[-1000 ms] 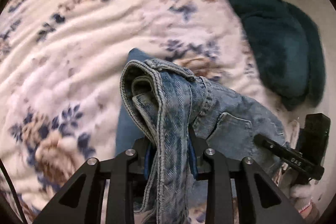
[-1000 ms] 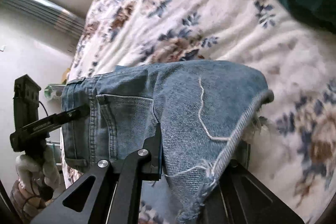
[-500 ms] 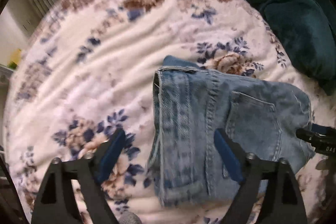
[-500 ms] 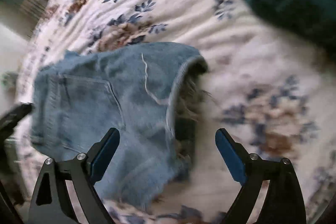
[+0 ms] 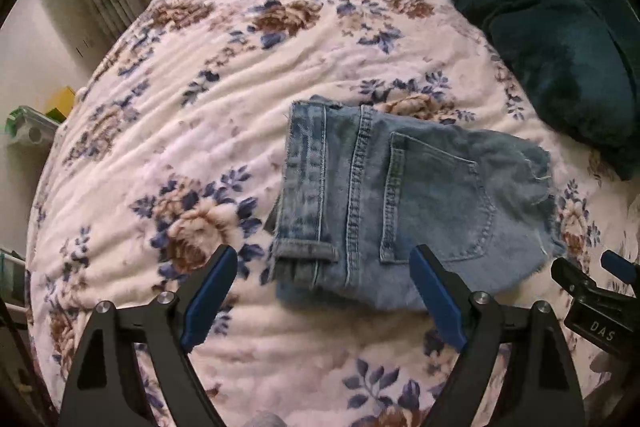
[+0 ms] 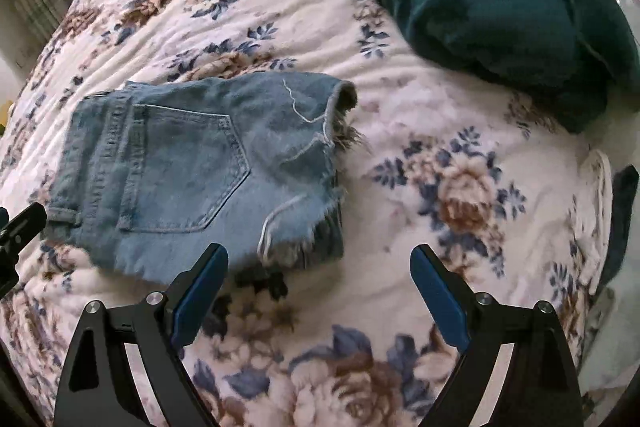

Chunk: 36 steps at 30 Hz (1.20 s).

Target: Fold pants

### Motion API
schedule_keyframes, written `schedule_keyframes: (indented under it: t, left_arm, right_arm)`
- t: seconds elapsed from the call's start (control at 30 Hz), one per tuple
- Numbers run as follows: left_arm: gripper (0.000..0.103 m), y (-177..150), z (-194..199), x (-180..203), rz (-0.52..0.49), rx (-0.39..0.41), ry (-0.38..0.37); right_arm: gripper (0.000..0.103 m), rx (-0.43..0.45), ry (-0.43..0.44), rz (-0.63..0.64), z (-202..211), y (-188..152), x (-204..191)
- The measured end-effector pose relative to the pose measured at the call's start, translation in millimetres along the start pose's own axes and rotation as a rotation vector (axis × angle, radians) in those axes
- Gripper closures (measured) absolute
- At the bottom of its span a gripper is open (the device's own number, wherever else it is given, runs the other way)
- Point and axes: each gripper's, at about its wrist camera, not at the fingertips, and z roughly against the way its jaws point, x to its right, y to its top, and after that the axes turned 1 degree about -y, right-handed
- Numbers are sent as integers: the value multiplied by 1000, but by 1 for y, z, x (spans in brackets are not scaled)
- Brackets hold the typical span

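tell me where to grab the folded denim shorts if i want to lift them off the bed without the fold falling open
Judging by how they lie, take the denim shorts at the waistband end, coming in low from their left edge with the left gripper. The layers there are stacked thick and stitched, so one pinch could catch them all. The frayed hem end is loose and would likely splay.

Folded shorts on the bedspread

Denim shorts (image 5: 416, 203) lie mid-bedspread (image 5: 224, 99); a plush blanket (image 5: 560, 39) is heaped behind, to their right.
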Motion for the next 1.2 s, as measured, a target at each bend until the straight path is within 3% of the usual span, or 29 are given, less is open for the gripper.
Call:
schedule_keyframes:
  t: [0.33,0.6,0.9,1.2]
  left_arm:
    - [15,-48,126,-7,5,64,-34]
    - [15,-89,249,-11,-16,157,-16]
    - [15,-140,383,-3,-35,240,-13]
    - [15,-175,477,4,-31,306,-16]
  right_arm:
    - [9,90,-1,-35,129,-59,20]
    - [9,207,-13,-45,265,-115,36]
    - [9,280,8,-28,420,-176,60]
    - [9,375,23,25,551,-237,86]
